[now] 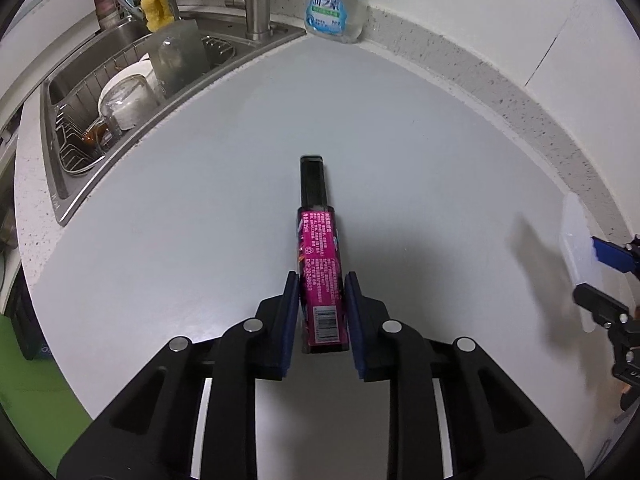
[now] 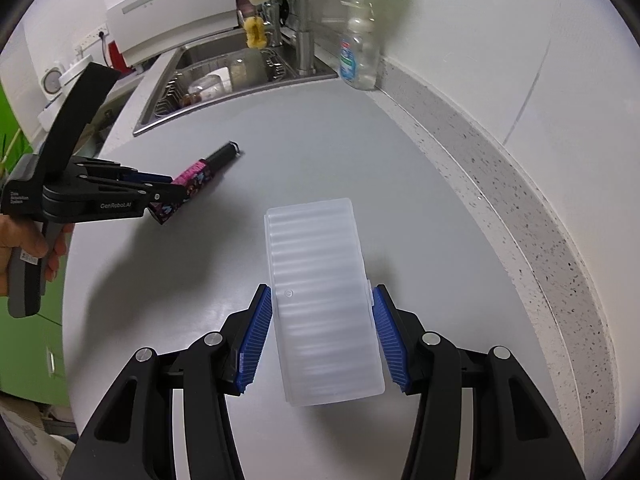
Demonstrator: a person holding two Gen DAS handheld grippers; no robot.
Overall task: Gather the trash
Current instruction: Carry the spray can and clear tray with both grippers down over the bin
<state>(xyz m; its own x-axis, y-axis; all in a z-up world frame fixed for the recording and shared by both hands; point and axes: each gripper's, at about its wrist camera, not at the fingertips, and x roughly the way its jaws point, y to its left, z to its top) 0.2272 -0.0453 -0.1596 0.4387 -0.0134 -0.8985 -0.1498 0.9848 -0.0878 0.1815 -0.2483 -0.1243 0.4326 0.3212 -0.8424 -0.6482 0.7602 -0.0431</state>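
1. Left wrist view: the left hand-held gripper point(image 1: 322, 300) pinches a pink bottle point(image 1: 322, 276) with a black cap. Its blue pads press on both sides of the bottle near its bottom end.
2. The cap end points away, toward the wall. The bottle is over the white desk point(image 1: 200, 200), and its dark shadow falls on the desk.
3. A sink point(image 1: 120, 80) with dishes in a wire rack is at the far left. A tap point(image 1: 256, 4) stands at its back. A soap bottle point(image 1: 332, 4) stands by the wall.
4. At the right edge, the right hand-held gripper point(image 1: 588, 272) shows a little, with a clear tray point(image 1: 576, 248) in it.
5. Right wrist view: the right hand-held gripper point(image 2: 324, 328) pinches the clear tray point(image 2: 320, 300). The ridged blue pads touch its two long sides.
6. The tray is see-through, with ribs across it. It is over the desk point(image 2: 420, 200).
7. To the left, the left hand-held gripper point(image 2: 168, 196) holds the pink bottle point(image 2: 192, 180) over the desk. A hand point(image 2: 24, 252) grips its handle.
8. The sink point(image 2: 224, 76) and the soap bottle point(image 2: 358, 56) are at the back.
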